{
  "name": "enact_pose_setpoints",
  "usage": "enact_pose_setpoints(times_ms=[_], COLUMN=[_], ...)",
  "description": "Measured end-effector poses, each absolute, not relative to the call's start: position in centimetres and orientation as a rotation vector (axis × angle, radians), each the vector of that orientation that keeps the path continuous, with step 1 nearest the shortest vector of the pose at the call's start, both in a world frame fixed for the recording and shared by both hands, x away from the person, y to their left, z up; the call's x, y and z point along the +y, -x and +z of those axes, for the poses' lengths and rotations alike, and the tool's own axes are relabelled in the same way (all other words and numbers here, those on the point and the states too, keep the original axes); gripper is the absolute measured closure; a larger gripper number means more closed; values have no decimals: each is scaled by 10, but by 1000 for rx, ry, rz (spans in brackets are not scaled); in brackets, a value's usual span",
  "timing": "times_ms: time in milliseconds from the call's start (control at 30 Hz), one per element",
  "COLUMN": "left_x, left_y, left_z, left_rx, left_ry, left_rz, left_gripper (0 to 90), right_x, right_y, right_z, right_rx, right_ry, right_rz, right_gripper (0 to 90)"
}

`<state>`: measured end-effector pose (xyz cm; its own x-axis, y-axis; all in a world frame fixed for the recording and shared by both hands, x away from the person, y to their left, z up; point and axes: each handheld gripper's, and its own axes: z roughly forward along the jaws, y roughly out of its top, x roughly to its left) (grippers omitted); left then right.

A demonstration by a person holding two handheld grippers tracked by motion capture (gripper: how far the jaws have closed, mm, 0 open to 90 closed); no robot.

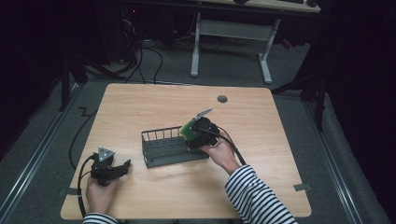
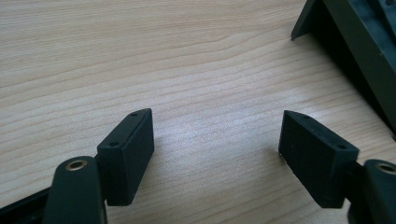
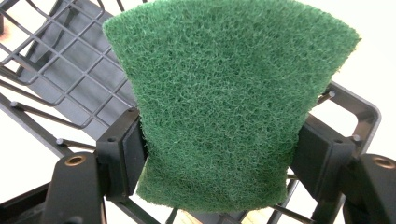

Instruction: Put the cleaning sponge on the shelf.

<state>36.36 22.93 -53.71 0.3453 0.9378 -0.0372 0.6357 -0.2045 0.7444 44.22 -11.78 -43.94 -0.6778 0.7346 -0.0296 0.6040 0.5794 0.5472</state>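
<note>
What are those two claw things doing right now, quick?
Left gripper: open, nothing between its fingers, resting on the table.
Right gripper: shut on the green scouring pad, over the black wire basket.

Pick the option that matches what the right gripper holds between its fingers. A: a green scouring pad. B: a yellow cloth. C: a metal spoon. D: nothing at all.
A: in the right gripper view the green scouring pad sits pinched between the two black fingers of the right gripper, just above the dark wire basket.
</note>
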Motion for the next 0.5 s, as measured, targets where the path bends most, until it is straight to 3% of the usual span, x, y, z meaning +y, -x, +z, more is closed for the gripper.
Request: enact_pose_setpoints(times_ms=[500], left_x=[229], left_y=[-364], left_z=[-537], left_rx=[1372], left_ry=[-1933], left_rz=[570], left_gripper=[270], right_x=[-123], right_y=[-441], right_z=[-436], right_rx=[2545], right_ry=[-1147], right_rz=[791], right_gripper=[227])
